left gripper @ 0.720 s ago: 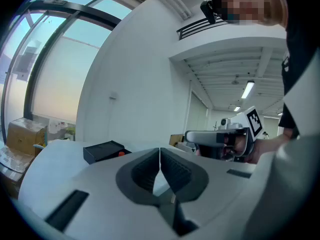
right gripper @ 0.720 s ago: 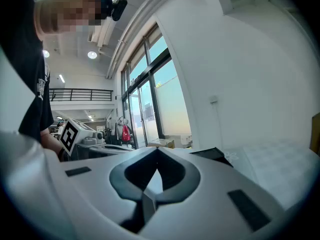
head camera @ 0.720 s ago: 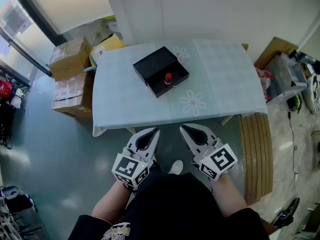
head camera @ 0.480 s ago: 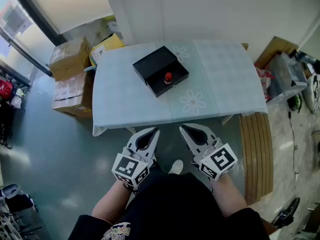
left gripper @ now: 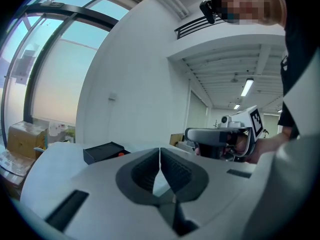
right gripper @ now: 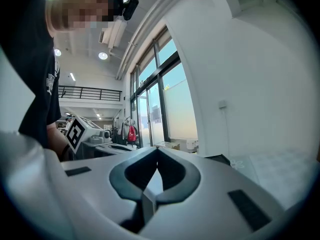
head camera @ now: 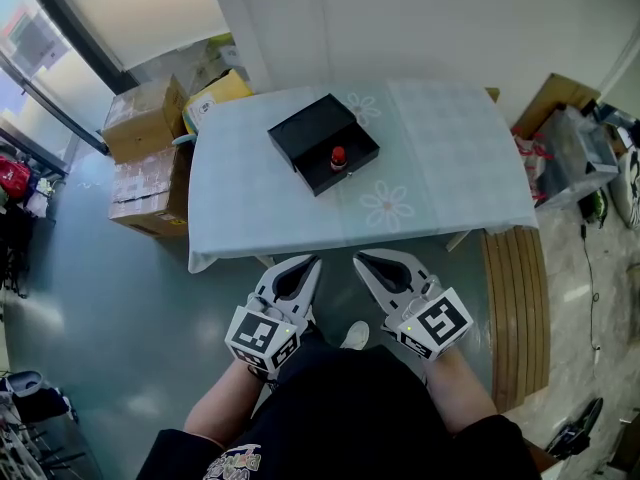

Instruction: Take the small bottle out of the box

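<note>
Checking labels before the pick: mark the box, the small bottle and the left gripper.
box (head camera: 308,128): head view, on its black surface, up and left of the bottle.
small bottle (head camera: 338,155): head view, on its red cap.
left gripper (head camera: 314,261): head view, at its closed tips.

One table (head camera: 450,158), one black box (head camera: 308,128), one small bottle (head camera: 338,156).

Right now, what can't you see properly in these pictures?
- Small bottle: in the head view it is too small; only its red top shows, and the black box hides the rest.
- Inside of the black box: the left gripper view sees it side-on, so its wall blocks it.
- Black box in the right gripper view: the right gripper covers nearly all of it.
- Cardboard boxes: print too small.
</note>
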A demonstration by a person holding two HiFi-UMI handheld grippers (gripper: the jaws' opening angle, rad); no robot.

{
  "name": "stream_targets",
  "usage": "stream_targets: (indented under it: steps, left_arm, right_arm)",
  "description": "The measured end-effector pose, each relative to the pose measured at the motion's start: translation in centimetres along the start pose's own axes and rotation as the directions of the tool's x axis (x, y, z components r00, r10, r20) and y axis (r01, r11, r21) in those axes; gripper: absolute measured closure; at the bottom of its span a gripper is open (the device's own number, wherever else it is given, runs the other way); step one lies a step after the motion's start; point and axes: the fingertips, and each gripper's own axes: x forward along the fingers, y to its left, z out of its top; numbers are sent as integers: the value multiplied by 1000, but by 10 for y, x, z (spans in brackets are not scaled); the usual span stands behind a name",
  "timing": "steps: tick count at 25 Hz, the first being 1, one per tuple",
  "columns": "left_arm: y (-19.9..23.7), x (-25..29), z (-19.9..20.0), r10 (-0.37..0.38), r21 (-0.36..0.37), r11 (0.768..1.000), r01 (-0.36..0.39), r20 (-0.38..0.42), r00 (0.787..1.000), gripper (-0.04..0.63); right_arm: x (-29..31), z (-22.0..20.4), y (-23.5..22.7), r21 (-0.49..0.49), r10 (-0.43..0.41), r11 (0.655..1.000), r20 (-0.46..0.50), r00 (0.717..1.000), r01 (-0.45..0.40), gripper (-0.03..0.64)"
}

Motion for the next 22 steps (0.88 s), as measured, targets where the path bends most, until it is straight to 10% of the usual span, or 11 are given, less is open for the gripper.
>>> stream_targets:
  steps: [22]
  left_arm:
    - [9, 39, 2, 46, 59, 997, -45, -17, 999, 565]
  right_arm:
    - [2, -3, -43, 1, 15, 1000, 7, 1000, -15, 595]
